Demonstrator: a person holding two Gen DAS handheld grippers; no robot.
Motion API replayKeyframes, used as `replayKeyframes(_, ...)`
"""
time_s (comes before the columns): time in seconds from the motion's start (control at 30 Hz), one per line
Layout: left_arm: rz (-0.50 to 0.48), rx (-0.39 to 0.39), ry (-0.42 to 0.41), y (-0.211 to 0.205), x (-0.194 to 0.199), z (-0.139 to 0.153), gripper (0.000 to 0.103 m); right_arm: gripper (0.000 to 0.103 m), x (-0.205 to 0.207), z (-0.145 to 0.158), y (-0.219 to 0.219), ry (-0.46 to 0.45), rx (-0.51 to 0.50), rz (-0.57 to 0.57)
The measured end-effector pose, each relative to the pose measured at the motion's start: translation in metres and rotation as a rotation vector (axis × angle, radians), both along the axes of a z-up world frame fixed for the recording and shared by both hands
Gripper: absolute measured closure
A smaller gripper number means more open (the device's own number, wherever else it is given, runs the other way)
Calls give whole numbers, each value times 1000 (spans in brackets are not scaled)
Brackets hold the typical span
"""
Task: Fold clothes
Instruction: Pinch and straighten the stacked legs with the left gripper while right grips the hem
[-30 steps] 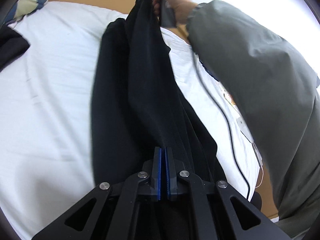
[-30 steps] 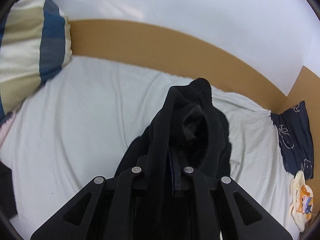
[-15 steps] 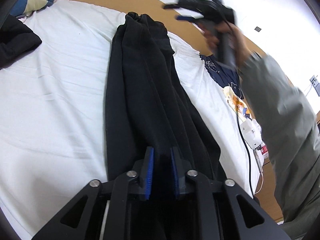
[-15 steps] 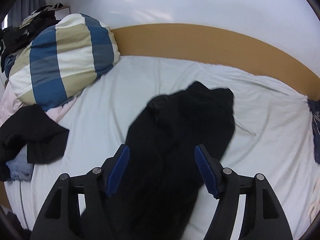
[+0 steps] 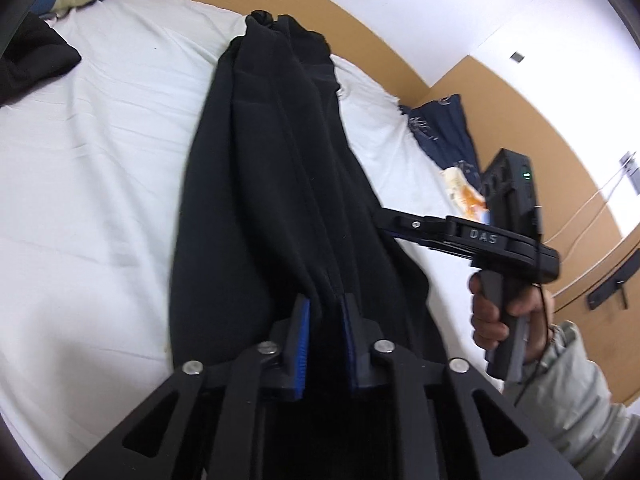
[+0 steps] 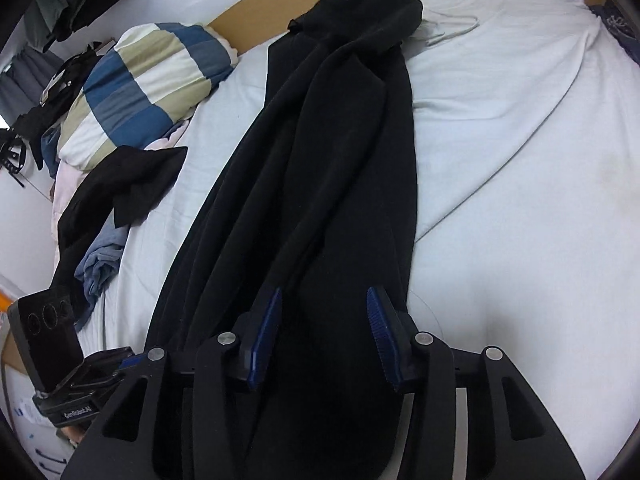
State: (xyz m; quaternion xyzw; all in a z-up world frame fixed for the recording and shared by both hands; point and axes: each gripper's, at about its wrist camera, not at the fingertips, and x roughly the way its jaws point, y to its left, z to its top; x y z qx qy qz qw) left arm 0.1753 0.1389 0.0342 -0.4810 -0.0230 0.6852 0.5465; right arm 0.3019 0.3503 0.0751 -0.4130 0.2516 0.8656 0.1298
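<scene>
Left gripper (image 5: 324,312) nearest in its own view, blue-padded tongs a little apart, a ridge of the long black soft-fabric garment (image 5: 276,168) lying between them – real contact cannot be told. Right gripper (image 6: 325,320) tongs wide apart, low over the near end of the same garment, nothing clamped. In the left view the right tool's tips hidden behind the garment's right edge; a hand (image 5: 504,316) wrapped around its grey handle, pale grey sleeve (image 5: 576,396) below.

Garment stretched in a narrow lengthwise strip on the white bed sheet (image 6: 520,200), from the near edge of the bed toward the far edge, bunched far end almost at the tan wooden headboard (image 5: 360,28). Loose lengthwise folds along its whole run.

Left side of the bed, mid-distance: crumpled black cloth (image 6: 124,188) over a pale blue bundle of fabric (image 6: 100,260) – well apart from the garment. Beyond it, at the far left corner, blue, beige and white checked pillow (image 6: 148,88). Far right corner: dark navy printed fabric (image 5: 444,128), with a small white-and-orange printed piece (image 5: 464,192) just beside it.
</scene>
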Motion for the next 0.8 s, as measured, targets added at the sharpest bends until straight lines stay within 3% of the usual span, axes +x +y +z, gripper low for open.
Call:
replayKeyframes(0.03, 10, -9, 18, -2, 2, 1, 97, 61, -1, 3, -4, -15, 60, -5)
replayKeyframes(0.2, 80, -14, 96, -17, -11, 14, 98, 61, 1, 9, -4, -21, 125, -43)
replayKeyframes(0.33, 126, 14, 87, -36, -23, 19, 98, 63, 3, 13, -3, -26, 177, -73)
replayKeyframes(0.37, 131, 17, 80, -36, -26, 18, 98, 85, 3, 14, -3, -27, 190, -80)
replayKeyframes(0.4, 136, 14, 75, -31, -31, 14, 98, 96, 4, 16, -3, -28, 203, -88)
replayKeyframes(0.53, 167, -21, 86, -30, -34, 16, 98, 97, 7, 21, -1, -27, 246, -120)
replayKeyframes(0.63, 197, -51, 108, -38, -37, 18, 98, 97, 36, 29, 12, 45, 156, -184)
replayKeyframes(0.8, 257, -55, 92, -62, -50, 18, 99, 99, 44, 10, 28, -15, 75, -200)
